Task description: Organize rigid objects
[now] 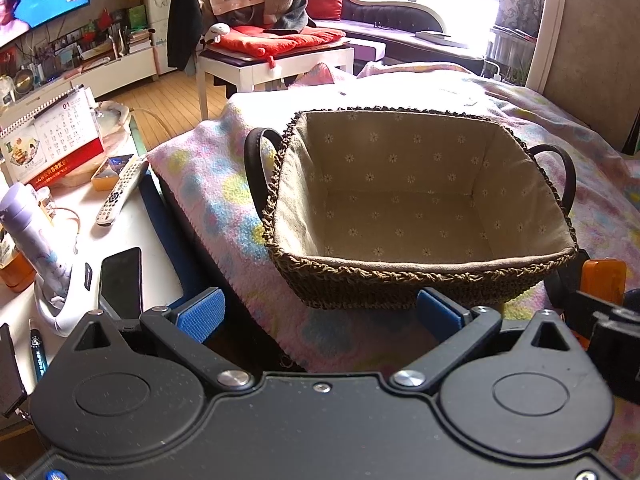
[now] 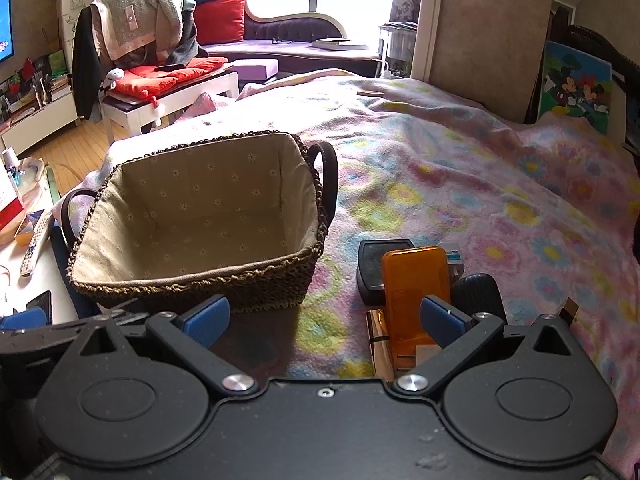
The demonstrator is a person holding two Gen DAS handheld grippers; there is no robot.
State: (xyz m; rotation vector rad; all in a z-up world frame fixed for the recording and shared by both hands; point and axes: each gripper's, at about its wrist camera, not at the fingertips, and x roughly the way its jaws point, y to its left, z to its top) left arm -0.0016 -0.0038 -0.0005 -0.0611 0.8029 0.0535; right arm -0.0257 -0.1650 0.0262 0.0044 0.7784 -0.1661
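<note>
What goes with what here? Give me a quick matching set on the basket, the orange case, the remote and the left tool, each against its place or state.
Things:
1. woven basket
2. orange case
3. remote control
4. left tool

Places or states:
A. on the white side table beside the bed
B. open, nothing between its blue pads
C. lined with flowered cloth, nothing inside
D. on the blanket to the right of the basket, among other small items

Pairs: 1-C, 2-D, 3-A, 4-B
</note>
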